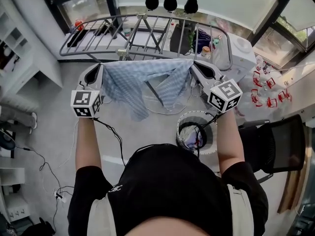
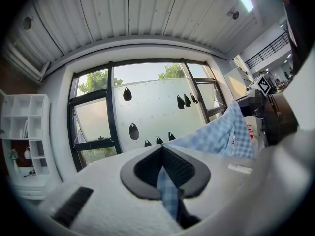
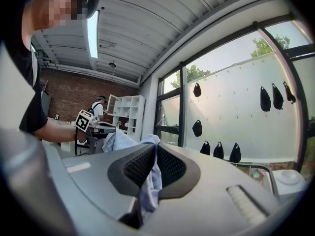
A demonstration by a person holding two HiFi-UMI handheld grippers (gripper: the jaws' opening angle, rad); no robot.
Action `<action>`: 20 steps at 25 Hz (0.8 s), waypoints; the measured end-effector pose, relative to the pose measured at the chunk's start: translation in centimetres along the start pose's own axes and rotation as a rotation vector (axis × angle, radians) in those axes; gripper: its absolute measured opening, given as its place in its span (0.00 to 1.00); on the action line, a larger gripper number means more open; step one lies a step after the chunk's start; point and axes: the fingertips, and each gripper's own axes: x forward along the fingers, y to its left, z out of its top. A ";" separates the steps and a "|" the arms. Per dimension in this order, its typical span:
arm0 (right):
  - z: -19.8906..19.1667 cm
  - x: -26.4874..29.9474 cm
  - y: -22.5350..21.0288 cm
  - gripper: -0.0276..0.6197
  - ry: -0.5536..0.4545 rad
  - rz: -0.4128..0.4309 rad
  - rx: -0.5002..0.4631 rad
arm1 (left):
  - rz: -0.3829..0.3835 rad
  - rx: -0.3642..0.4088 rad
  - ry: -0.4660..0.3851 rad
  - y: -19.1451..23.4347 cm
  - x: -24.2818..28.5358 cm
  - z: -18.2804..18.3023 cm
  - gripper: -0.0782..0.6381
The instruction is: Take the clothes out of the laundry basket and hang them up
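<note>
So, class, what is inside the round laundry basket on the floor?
The laundry basket holds a crumpled purplish garment against a dark interior. What lies beneath it is covered.

Shirt (image 1: pixel 142 85) stretches between left gripper (image 1: pixel 100 69) and right gripper (image 1: pixel 195 64), before the drying rack (image 1: pixel 147 33); laundry basket (image 1: pixel 183 119) lies nearer, rightward.

The grey floor (image 1: pixel 54 107) has white shelves (image 1: pixel 15 48) at upper left and a black chair (image 1: pixel 280 141) at right; tall windows (image 2: pixel 93 117) give daylight.
</note>
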 end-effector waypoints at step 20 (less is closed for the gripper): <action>4.4 2.0 -10.5 0.09 -0.027 -0.288 -0.089 | -0.094 0.175 -0.126 2.7 13.1 8.1 0.12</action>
